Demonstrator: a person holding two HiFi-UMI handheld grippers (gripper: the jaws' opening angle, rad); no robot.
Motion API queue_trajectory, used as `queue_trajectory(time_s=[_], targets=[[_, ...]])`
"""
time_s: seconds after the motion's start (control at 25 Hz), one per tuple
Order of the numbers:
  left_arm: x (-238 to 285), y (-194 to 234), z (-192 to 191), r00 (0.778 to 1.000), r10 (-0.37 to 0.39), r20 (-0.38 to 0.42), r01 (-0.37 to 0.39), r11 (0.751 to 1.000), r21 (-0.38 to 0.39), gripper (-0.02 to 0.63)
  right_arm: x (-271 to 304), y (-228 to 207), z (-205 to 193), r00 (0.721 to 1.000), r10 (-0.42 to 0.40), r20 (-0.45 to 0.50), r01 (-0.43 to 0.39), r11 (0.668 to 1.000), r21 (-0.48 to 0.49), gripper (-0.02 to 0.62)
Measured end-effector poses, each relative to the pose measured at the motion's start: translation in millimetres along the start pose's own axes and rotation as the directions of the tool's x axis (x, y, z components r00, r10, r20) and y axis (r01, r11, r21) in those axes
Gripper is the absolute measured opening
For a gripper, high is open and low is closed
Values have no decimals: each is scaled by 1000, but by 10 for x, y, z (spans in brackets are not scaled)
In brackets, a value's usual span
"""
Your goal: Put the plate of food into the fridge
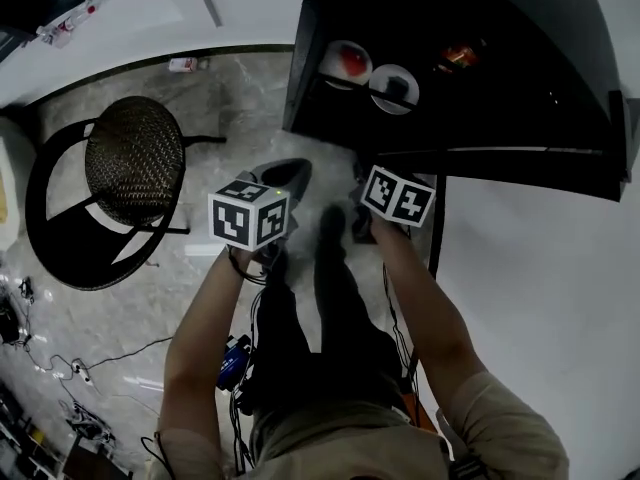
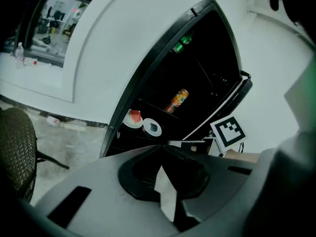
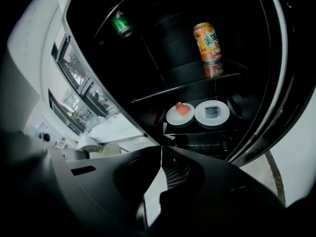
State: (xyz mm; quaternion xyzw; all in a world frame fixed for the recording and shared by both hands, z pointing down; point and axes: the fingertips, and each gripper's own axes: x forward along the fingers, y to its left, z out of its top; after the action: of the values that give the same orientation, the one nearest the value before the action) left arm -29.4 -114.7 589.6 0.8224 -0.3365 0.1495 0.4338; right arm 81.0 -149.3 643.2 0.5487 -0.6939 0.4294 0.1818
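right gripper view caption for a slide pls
Shut hand-held gripper facing the open fridge: red-food plate beside a second plate, orange can above

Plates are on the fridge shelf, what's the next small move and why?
Probably push the fridge door shut with the right hand-held gripper: the red-slice plate and other plate sit inside; it and the left hand-held gripper are shut, empty.

Head view: the picture's top edge cuts off the fridge (image 1: 300, 78), and its deep interior is too dark to resolve. The dark item (image 3: 212, 111) on the right-hand plate (image 3: 223, 119) cannot be identified. The green can (image 3: 121, 24) is blurred and its label is unreadable. The floor object (image 1: 183, 65) by the wall is too small to identify. Left gripper view: the left edge cuts off the wicker chair (image 2: 15, 152).
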Motion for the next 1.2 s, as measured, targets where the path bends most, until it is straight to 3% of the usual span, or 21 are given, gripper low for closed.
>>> queue_trajectory(time_s=[0.2,0.52,0.8,1.0,1.2], targets=[[-160,-94,-6,1000,4,-10,-4,1000,7,12,-165,390,-262,997,11,-75,-20,993,-120,23],[-426,-43,-117,998,55,-32,-55,998,-9,9,-410,768,-426,990,28,-139,-56,978,-202,23],[-626,-94,-109,998,60,-18,-60,998,-24,9,-621,980,-493,987,42,-154,-86,952,-294,23],[-665,-262,-89,999,-7,-52,5,1000,-24,9,-678,1068,-446,988,50,-146,-92,949,-302,23],[-783,-310,-89,997,42,-67,-40,999,26,9,-788,1229,-364,991,59,-124,-97,941,-325,23]])
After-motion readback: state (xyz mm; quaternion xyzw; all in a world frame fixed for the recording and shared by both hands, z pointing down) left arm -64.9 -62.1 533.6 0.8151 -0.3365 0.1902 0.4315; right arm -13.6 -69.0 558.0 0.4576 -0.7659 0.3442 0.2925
